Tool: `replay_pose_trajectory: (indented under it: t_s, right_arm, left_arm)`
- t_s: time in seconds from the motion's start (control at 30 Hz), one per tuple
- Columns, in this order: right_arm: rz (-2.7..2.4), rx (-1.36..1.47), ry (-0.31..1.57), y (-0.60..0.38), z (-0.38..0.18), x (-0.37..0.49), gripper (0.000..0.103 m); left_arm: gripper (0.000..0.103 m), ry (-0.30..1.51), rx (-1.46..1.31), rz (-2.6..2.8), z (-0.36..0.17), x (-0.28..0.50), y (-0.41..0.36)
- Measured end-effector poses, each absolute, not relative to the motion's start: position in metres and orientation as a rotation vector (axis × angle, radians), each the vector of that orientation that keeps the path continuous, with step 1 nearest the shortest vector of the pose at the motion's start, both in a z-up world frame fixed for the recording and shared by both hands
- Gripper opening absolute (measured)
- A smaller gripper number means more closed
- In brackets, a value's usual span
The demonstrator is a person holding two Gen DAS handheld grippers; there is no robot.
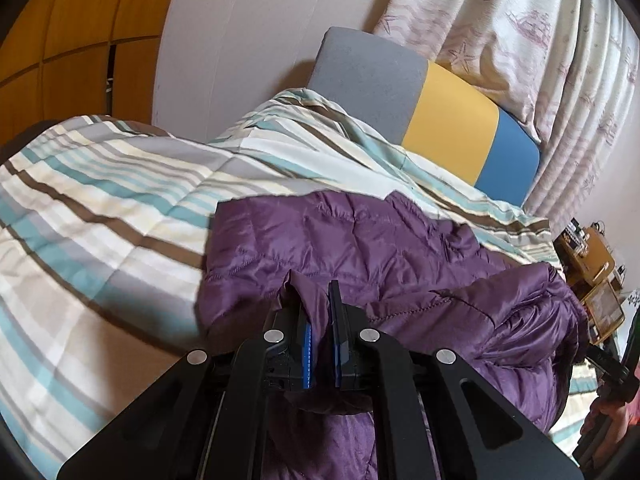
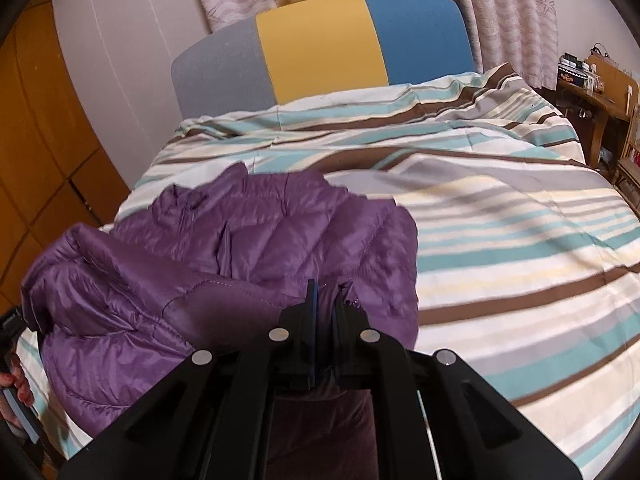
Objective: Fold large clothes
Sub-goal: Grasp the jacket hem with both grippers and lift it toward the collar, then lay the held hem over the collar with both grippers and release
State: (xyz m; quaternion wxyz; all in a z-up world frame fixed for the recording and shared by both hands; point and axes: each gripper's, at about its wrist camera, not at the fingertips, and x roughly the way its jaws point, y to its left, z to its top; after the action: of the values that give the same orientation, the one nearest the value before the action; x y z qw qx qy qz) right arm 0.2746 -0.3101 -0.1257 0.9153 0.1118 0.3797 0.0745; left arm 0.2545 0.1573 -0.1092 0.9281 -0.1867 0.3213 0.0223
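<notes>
Two grippers, both pinching one purple quilted jacket over a bed. Left gripper: blue-padded fingers pressed together on a fold of the jacket's edge, fabric bunched up between them and trailing below the black frame. Right gripper: clamped likewise on a fold of purple cloth, some of it hanging down beneath the mount.

Jacket spread loosely and rumpled across the near part of the striped duvet, shiny, stitched in a quilted pattern, with one seam of visible stitching running across the near portion. Far part lying on the duvet; near edges lifted at the two grip points. From the right wrist view, jacket mass sitting left of centre, bare duvet stretching off to the right.

Duvet striped teal, brown, grey, cream and white. Headboard in three panels: grey, yellow, blue. Patterned curtain behind it, starfish motif. Wooden wardrobe doors at far left. Wooden desk cluttered with small items at far right.

Person's hand on a handle at lower left of the right wrist view; part of another hand at lower right of the left wrist view.
</notes>
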Motion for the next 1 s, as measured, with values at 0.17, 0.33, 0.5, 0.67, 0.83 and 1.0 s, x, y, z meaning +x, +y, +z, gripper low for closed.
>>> replay_pose_trajectory:
  t_s: [0.17, 0.33, 0.5, 0.67, 0.83, 1.0]
  right_arm:
    - [0.150, 0.263, 0.774, -0.310, -0.118, 0.302, 0.005]
    - [0.148, 0.277, 0.776, -0.309, -0.114, 0.332, 0.005]
    - [0.147, 0.272, 0.782, -0.308, -0.116, 0.359, 0.005]
    - [0.141, 0.301, 0.797, -0.309, -0.126, 0.382, 0.005]
    - [0.140, 0.330, 0.799, -0.310, -0.142, 0.392, 0.006]
    - [0.158, 0.383, 0.776, -0.315, -0.159, 0.393, 0.016]
  left_arm:
    - [0.007, 0.652, -0.411, 0.055, -0.104, 0.282, 0.162]
    - [0.007, 0.659, -0.418, 0.067, -0.103, 0.309, 0.165]
    - [0.007, 0.671, -0.409, 0.078, -0.105, 0.334, 0.167]
    - [0.007, 0.690, -0.401, 0.092, -0.111, 0.355, 0.167]
    - [0.008, 0.714, -0.392, 0.102, -0.124, 0.369, 0.166]
    - [0.025, 0.726, -0.468, 0.089, -0.135, 0.371, 0.174]
